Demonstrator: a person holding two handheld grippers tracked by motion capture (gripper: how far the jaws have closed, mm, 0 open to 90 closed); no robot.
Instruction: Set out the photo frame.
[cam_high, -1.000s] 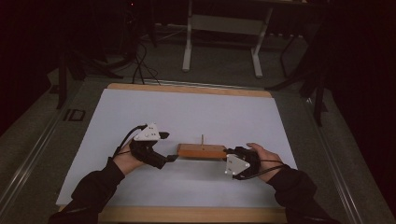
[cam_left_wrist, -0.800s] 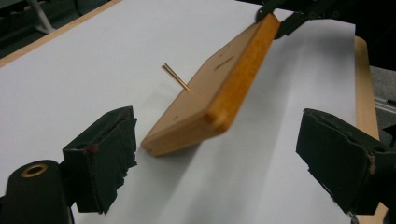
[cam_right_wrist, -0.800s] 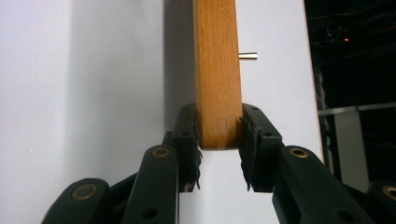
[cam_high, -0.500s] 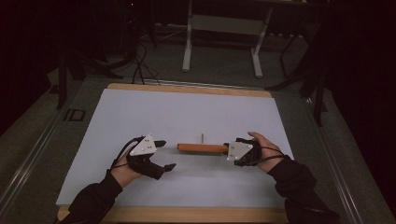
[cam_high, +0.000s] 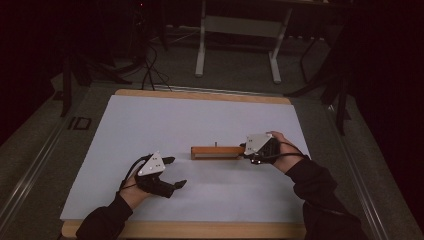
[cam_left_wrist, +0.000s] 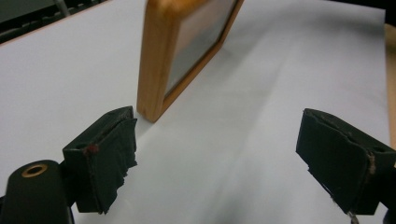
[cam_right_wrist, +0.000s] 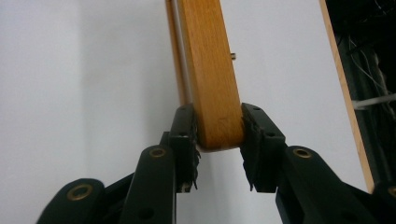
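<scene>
From above, you are holding the wooden frame (cam_high: 218, 151) upright mid-table by its end with your right gripper (cam_high: 248, 150), while your left gripper (cam_high: 172, 175) has backed away toward you. Its own view shows jaws wide apart, frame (cam_left_wrist: 180, 51) ahead. Right gripper view: jaws (cam_right_wrist: 217, 144) clamping the frame (cam_right_wrist: 210, 79), so one-handed standing is being tested.

Your frame (cam_right_wrist: 212, 74) is wood w/ a warm orange-brown varnish, smooth, slight sheen, grain visible along the edge; a small metal pin (cam_right_wrist: 232, 56) sticks out of its side. In the left gripper view its inset panel (cam_left_wrist: 198, 39) looks flat and semi-glossy. Your table (cam_high: 200, 230) has a pale wood rim; its top is covered by a matt white sheet (cam_high: 200, 125), paper-like, smooth. Jaw pads (cam_left_wrist: 109, 154) are matt black, rough, frayed at edges; arms are black plastic w/ brass-look rivets (cam_right_wrist: 158, 152).
</scene>
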